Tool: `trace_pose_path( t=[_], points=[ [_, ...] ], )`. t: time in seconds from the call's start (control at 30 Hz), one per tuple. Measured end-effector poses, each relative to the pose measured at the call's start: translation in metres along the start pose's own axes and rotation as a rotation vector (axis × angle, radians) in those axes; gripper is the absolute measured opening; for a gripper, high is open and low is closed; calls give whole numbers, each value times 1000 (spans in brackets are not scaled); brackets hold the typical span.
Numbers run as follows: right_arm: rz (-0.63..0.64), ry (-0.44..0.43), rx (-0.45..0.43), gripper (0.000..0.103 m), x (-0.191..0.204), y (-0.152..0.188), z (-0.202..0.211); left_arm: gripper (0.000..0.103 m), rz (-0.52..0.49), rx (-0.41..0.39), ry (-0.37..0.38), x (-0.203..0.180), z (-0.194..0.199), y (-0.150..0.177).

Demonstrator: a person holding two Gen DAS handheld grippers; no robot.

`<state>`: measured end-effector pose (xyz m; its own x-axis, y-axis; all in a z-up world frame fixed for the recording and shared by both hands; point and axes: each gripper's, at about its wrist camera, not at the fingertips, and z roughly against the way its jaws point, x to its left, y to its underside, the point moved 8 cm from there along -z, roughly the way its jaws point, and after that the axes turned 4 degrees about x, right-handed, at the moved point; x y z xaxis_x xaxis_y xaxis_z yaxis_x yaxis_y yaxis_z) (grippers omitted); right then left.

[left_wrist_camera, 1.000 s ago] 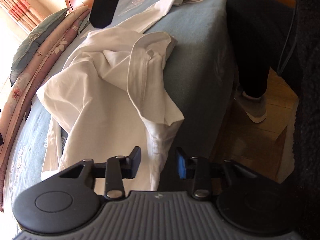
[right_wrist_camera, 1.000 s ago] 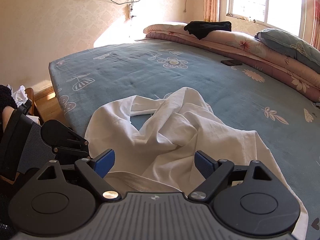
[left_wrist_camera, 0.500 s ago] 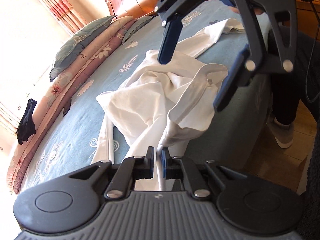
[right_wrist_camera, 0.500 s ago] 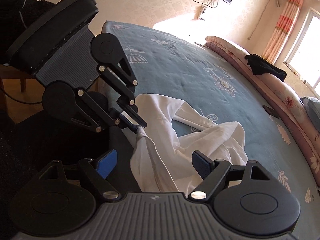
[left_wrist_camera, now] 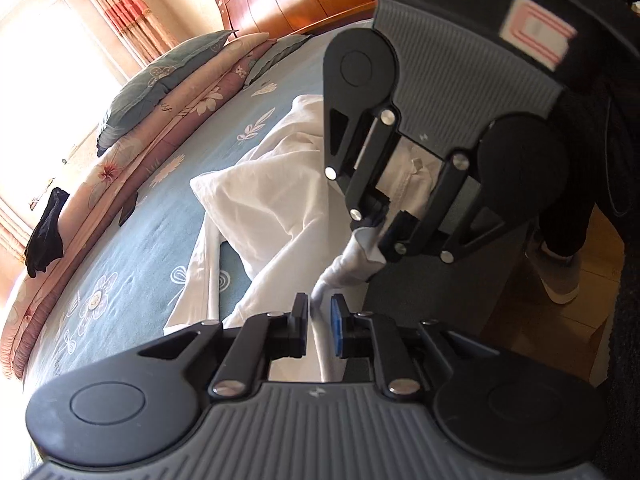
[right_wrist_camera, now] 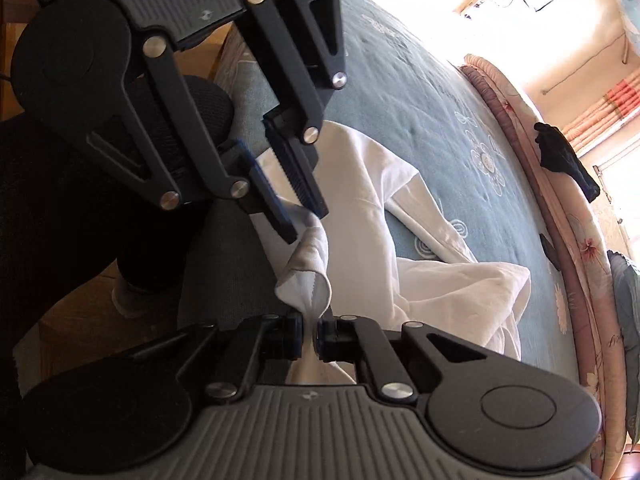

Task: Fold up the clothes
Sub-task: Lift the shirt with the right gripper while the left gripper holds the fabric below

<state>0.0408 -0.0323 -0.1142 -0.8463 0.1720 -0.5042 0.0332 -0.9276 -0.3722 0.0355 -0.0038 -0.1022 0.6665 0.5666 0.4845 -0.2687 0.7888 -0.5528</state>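
Between both claws hangs a twisted end of the crumpled white cotton shirt [left_wrist_camera: 260, 208]: right claw [right_wrist_camera: 308, 330] just clamped on it, left claw [left_wrist_camera: 319, 314] loosening slightly around it, rest sprawled beyond on the blue flowered bed [left_wrist_camera: 132, 264].

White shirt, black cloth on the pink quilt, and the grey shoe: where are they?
White shirt [left_wrist_camera: 260, 204], left wrist view: its crumpled middle.
Black cloth [left_wrist_camera: 46, 240], left wrist view: its hanging middle.
Grey shoe [left_wrist_camera: 560, 276], left wrist view: its side.
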Motion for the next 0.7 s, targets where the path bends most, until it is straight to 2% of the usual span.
trace_pose_path(
  t=[0.03,0.3,0.4,0.5,0.63,0.7],
  points=[
    [-6,1,-6,7,-2,0,4,18,-10,-6,3,-2,0,0],
    [-3,-1,-16,7,-3,2,20,44,-160,-67,-46,-11,-5,-16],
    [14,-4,-19,7,3,2,22,44,-226,-65,-50,-15,-12,-21],
    [24,1,-19,7,5,2,22,44,-246,-35,-29,-20,-21,-23],
    [25,6,-24,7,5,1,23,31,-273,-4,-9,-25,-32,-24],
    [26,8,-25,7,7,2,26,28,-286,11,1,-28,-37,-24]
  ],
)
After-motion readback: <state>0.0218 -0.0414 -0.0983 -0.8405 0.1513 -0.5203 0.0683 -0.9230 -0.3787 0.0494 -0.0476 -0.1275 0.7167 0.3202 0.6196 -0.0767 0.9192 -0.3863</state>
